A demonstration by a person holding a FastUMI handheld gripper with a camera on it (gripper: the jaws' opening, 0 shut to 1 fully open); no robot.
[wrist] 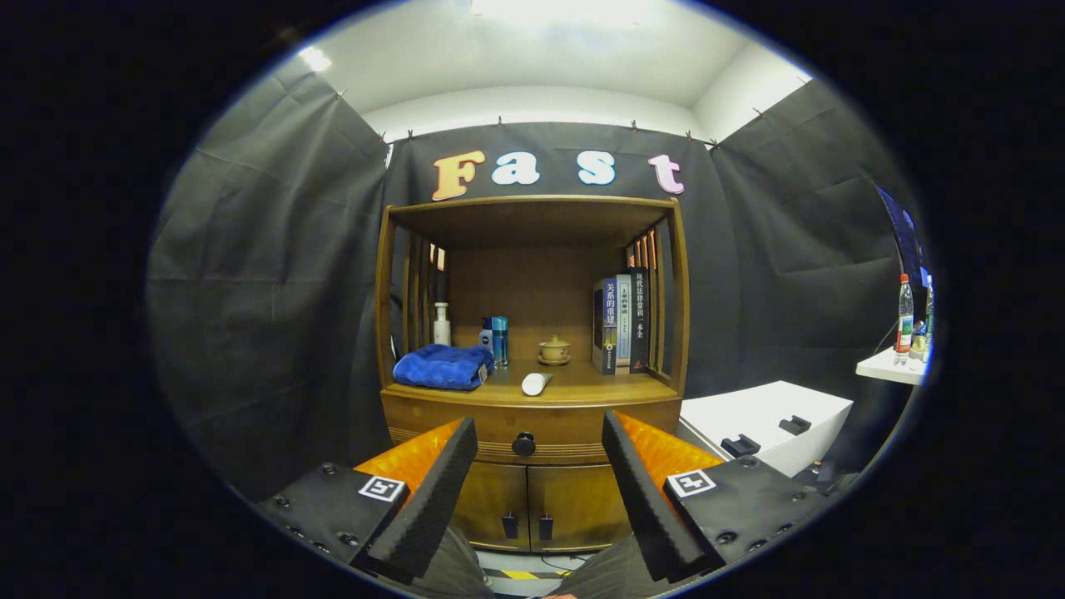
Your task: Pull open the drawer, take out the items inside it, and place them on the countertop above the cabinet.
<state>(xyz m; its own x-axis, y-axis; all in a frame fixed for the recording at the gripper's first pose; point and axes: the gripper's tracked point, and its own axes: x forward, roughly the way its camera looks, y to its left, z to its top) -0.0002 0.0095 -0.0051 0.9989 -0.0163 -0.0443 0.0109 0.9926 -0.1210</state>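
A: What stands at the centre of the figure?

B: A wooden cabinet (532,366) against the booth's dark wall. Its drawer (532,428) lies just under the desk (582,384) surface, long axis running side to side, front panel facing the camera. The drawer is closed, flush with the cabinet front.

A: And the round dark part?

B: The drawer knob (523,444), at the middle of the drawer front, pointing straight out toward the tongs (539,466).

A: State of the tongs?

B: Released: the two fingers (433,491) stand wide apart, gripping nothing. They are short of the cabinet, and the knob shows in the gap between them, beyond the tips.

A: What rests on the desk?

B: Left of the cabinet's middle, a folded blue towel (443,367); behind it a white pump bottle (442,324) and a blue can (499,339). Near the front edge, above the knob, a white tube (536,383) lies on its side, angled. Behind that, a small lidded teacup (554,349). To the right, upright books (621,324).

A: Below the drawer?

B: Two cabinet doors (532,503), closed, their handles side by side.

A: Right of the cabinet?

B: A white box (770,420), and farther off a plastic bottle (904,316).
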